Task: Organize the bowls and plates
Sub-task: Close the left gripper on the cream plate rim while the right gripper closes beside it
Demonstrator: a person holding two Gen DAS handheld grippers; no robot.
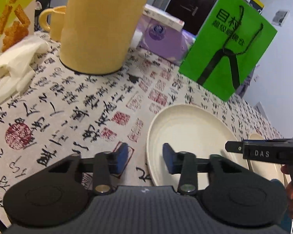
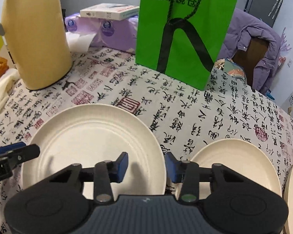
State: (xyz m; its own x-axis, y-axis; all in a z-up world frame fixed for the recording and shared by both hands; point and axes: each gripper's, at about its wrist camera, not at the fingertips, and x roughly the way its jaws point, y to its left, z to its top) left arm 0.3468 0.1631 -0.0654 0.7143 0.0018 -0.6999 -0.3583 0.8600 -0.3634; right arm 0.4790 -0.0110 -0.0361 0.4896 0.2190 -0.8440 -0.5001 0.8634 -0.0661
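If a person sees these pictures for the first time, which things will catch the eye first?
Probably the bright green paper bag, standing upright at the far side of the table, behind the plates. Next, the tall yellow jug at the far left, and the tablecloth covered in black calligraphy and red seals. Nearer, a large cream plate lies flat between the two grippers.

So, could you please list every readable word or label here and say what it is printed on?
"DAS": black right gripper body.
"超级眼镜仓": bright green paper bag.
"ot.AI", cut off: black left gripper body.
Calligraphy-printed tablecloth, white book, purple tissue pack: too blurred.
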